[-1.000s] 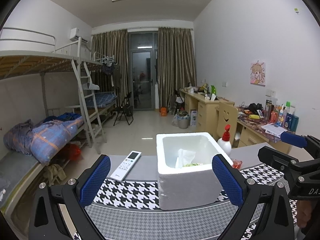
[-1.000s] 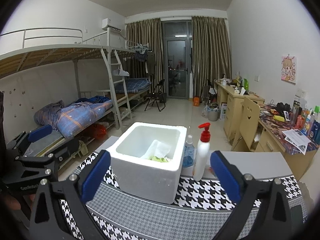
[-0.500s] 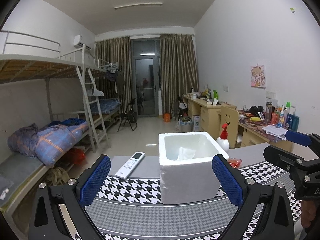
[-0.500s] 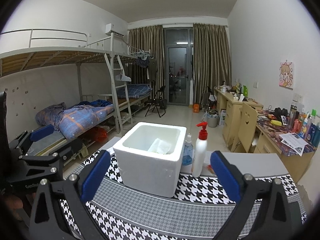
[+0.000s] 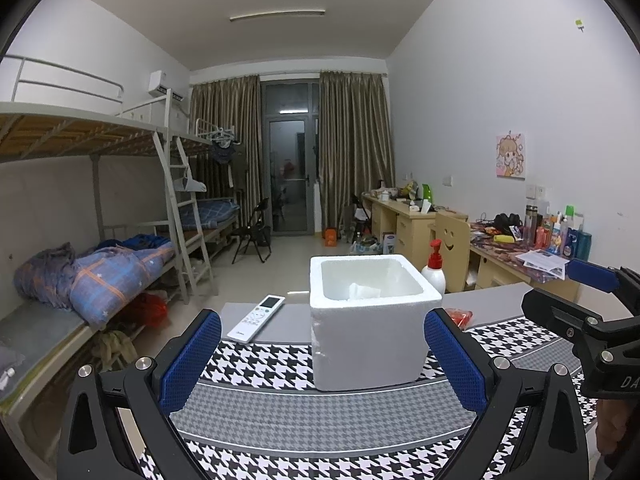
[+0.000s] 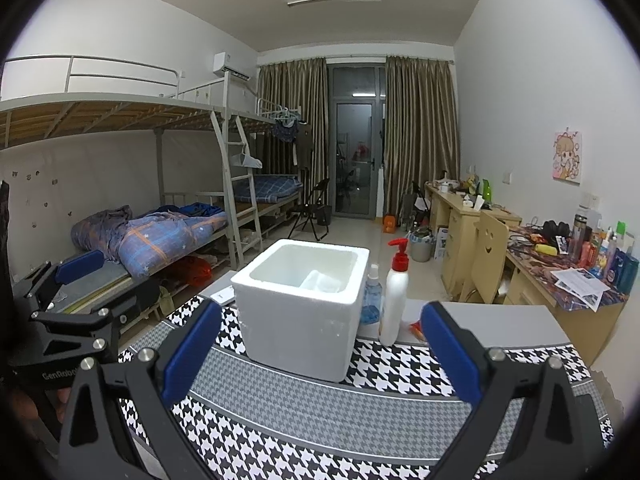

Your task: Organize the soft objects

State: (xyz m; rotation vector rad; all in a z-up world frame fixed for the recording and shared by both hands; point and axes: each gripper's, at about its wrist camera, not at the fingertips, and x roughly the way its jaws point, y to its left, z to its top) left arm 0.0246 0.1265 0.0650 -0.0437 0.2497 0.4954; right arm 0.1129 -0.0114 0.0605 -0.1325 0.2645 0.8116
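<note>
1. Both grippers up and level over the houndstooth mat (image 5: 280, 364), nothing in either one. Left gripper (image 5: 322, 356) spread wide, blue pads apart on either side of the foam box (image 5: 368, 344). Right gripper (image 6: 320, 350) likewise wide, framing the same box from its own side.

2. Landmark: white foam box, upright on the mat, open at the top. Inside it, a pale crumpled soft thing (image 5: 362, 291), tissue or thin cloth by the look; seen again from the right wrist as a whitish fold (image 6: 324, 280) against the box's far inner wall. Too washed out to say more.

3. Handling guess: very light, limp, no stiffness, likely to bunch and sag when lifted. Not fragile, not slippery, but easy to pinch only a corner and lose the rest.

4. Best hold, probably: down through the box mouth, pinching the raised crest of the fold rather than a flat edge. Jaws narrowed first to clear the foam walls.

5. Box itself: light, crumbly foam, apt to slide or tip if nudged; worth steadying with the other gripper.

6. Left of the box, a white remote (image 5: 256, 317). Right of the box, a red-pump bottle (image 6: 394, 300) and a small blue bottle (image 6: 370, 296), both just beside its wall. Risk of knocking them on the way in.
</note>
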